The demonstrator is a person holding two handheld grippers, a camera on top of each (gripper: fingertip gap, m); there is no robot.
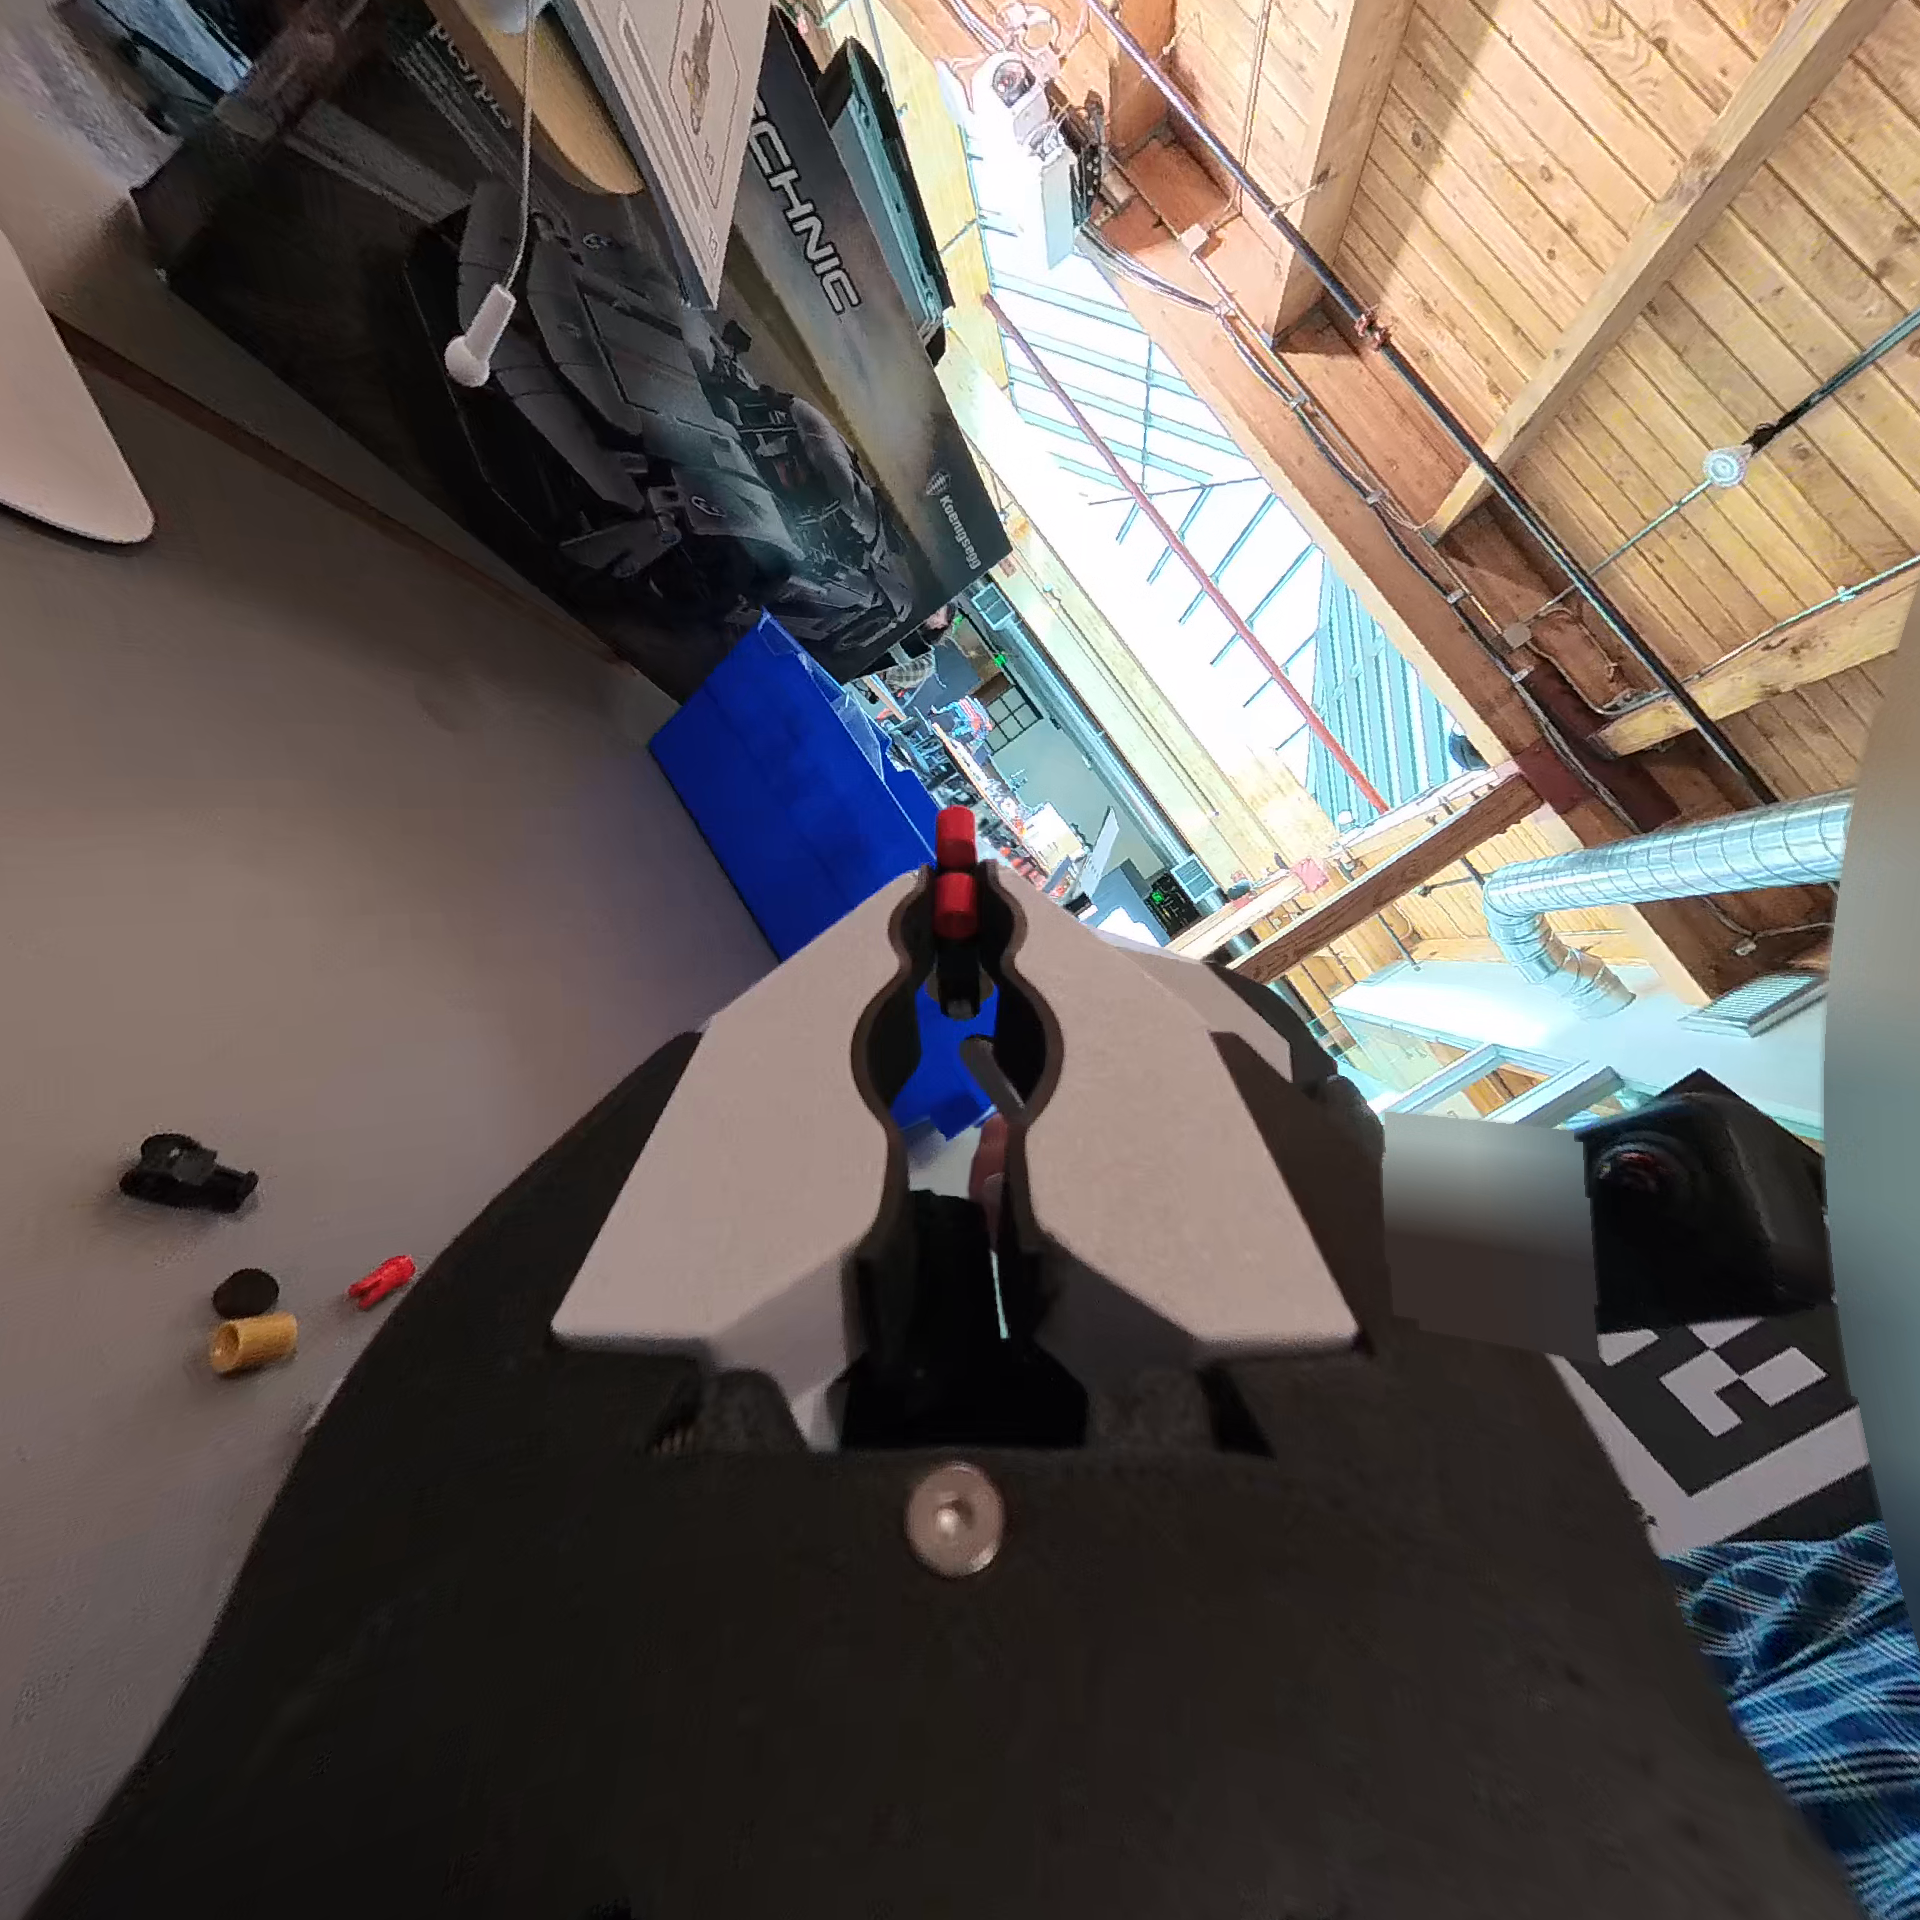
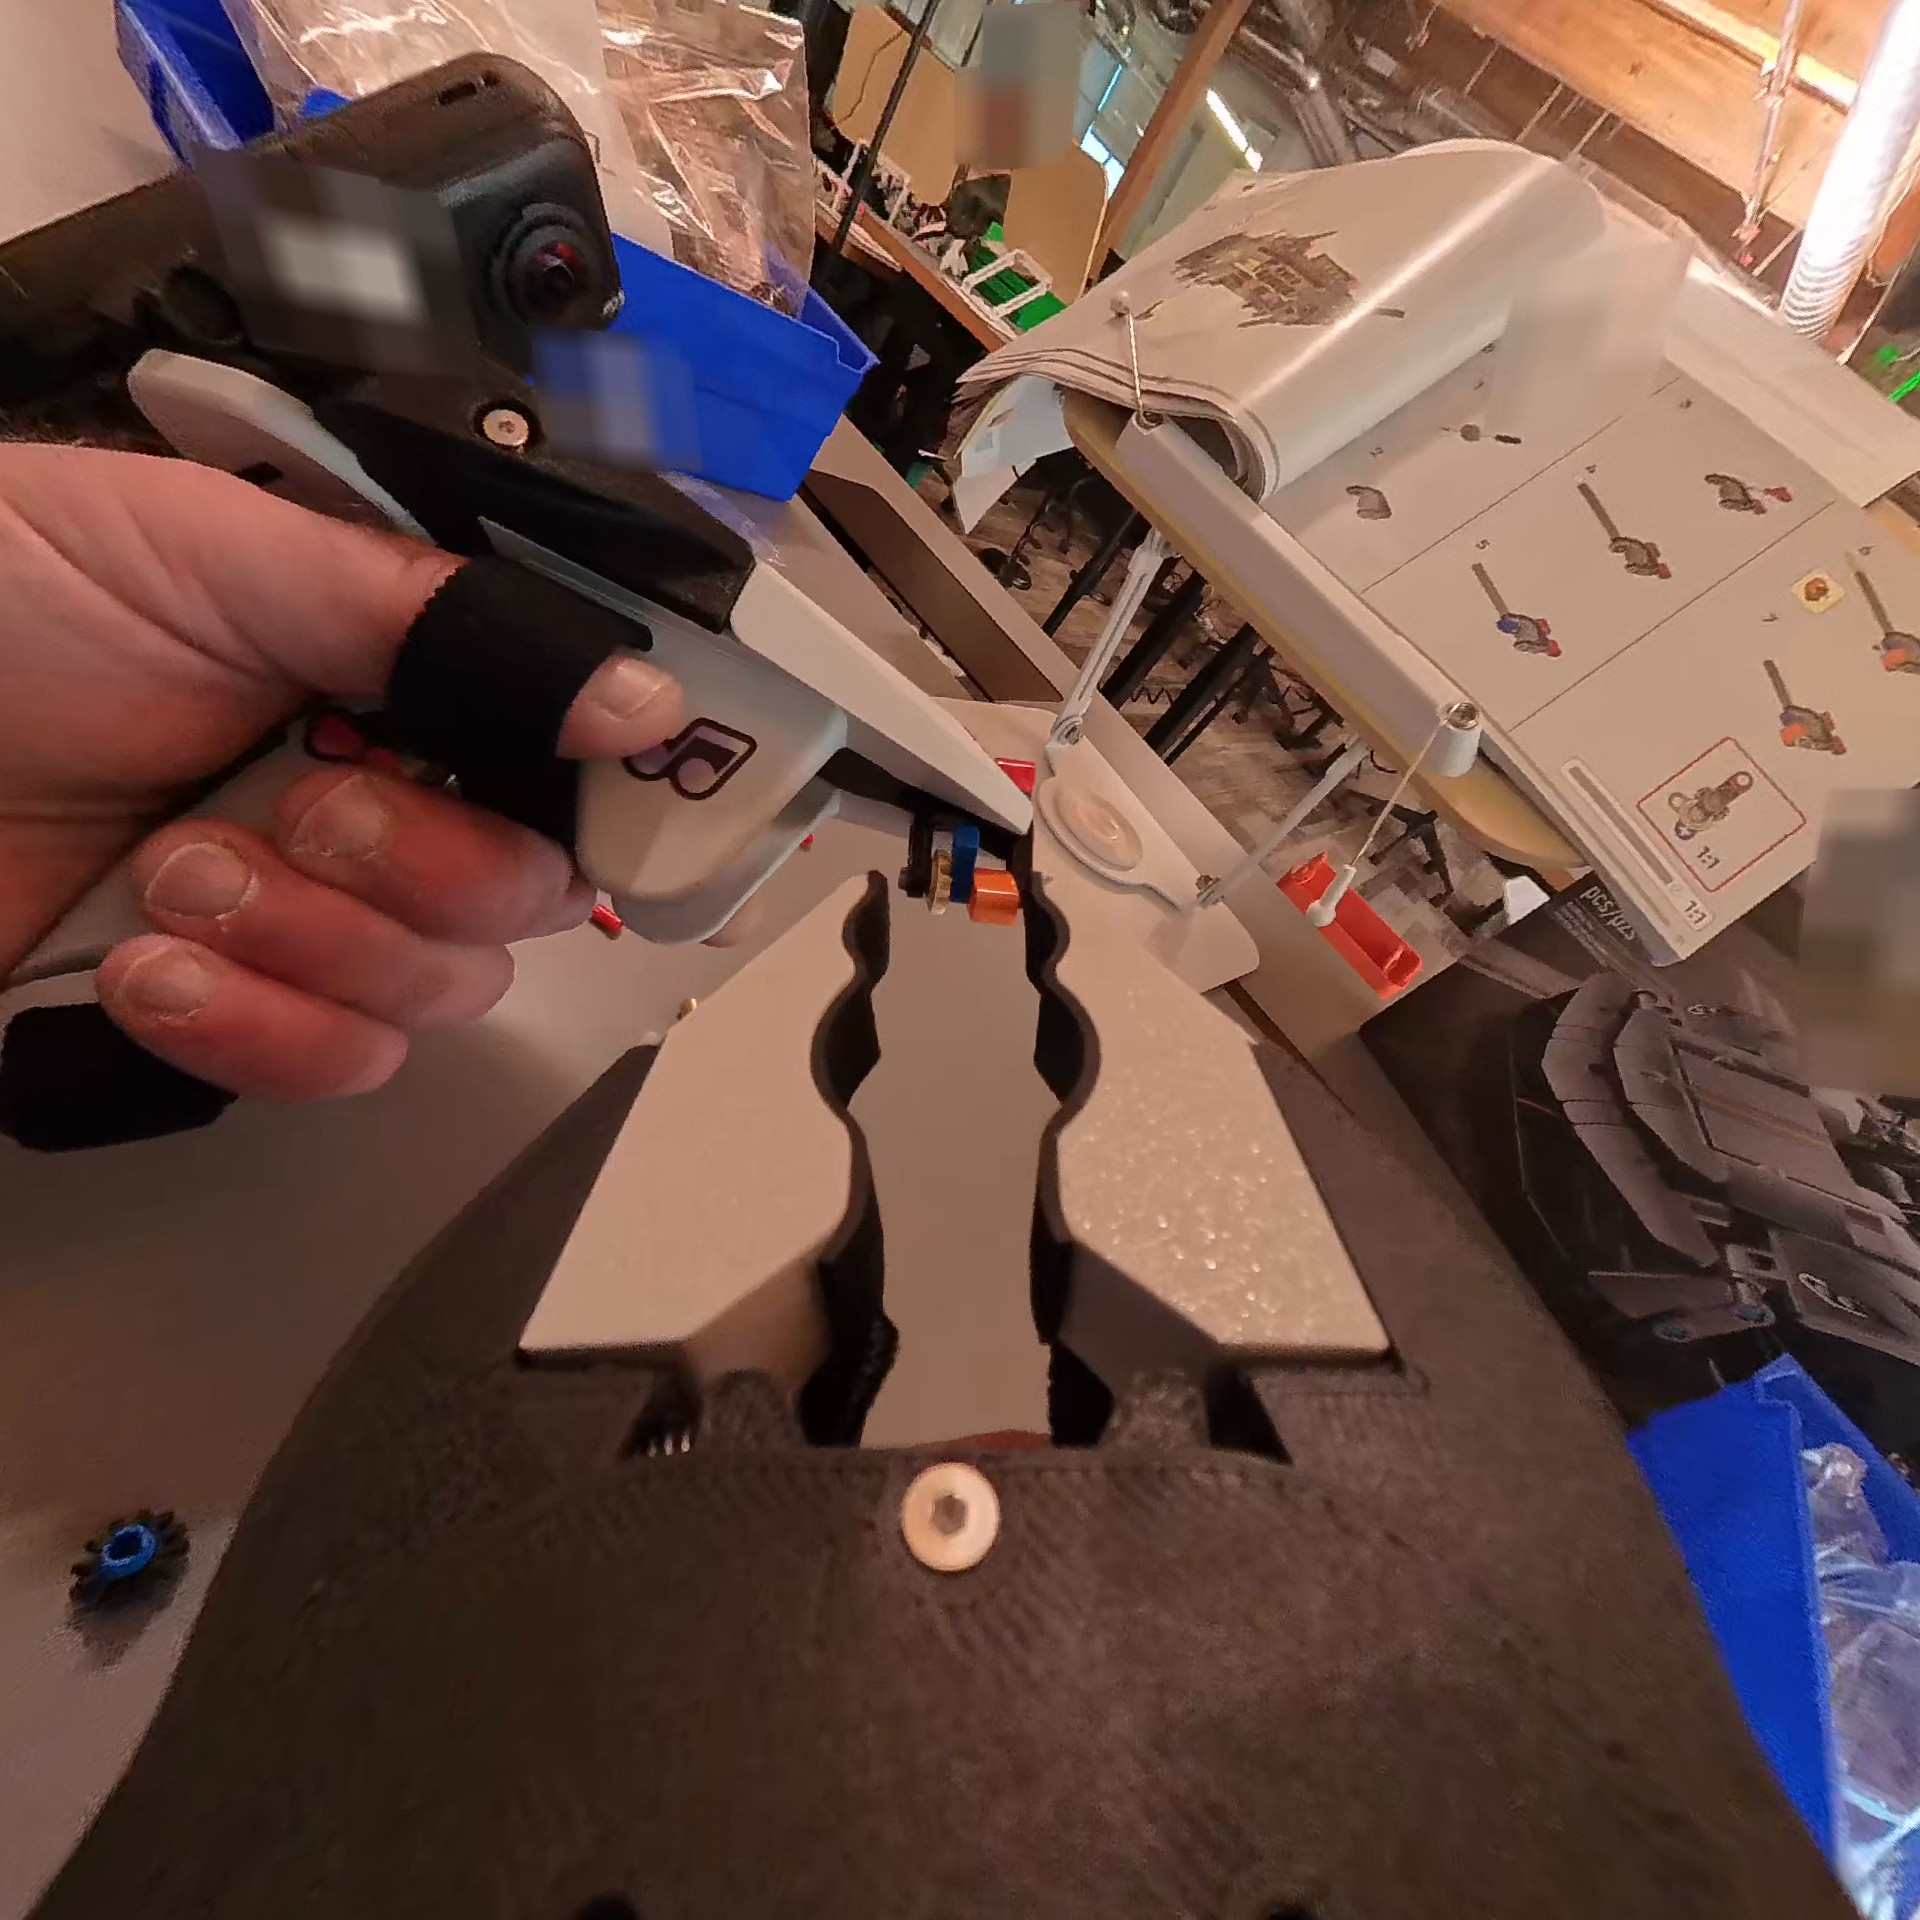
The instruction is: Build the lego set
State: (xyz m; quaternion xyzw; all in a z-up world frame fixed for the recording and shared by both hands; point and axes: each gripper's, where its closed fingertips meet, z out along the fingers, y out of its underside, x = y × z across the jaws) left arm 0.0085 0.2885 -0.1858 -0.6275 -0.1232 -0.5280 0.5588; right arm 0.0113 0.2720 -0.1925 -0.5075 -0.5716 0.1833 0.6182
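Above grey table (image 1: 312,831), left hand-held gripper (image 1: 956,894) pinches a small lego assembly (image 1: 955,883); right hand-held gripper (image 2: 956,904) gapes empty.

Two handheld grippers, grey and black

Left gripper (image 1: 956,894) and right gripper (image 2: 956,904): grey fingers, black wavy pads, silver screw (image 2: 949,1516).

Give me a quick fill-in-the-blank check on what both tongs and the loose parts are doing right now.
1. The left tongs are shut on a small assembly whose tip is ____ in colour.
2. The right tongs are ____, holding nothing.
3. On the table, beside the black disc, lies a ____ sleeve.
4. The instruction booklet rests on a ____.

Missing words: red; open; tan; stand
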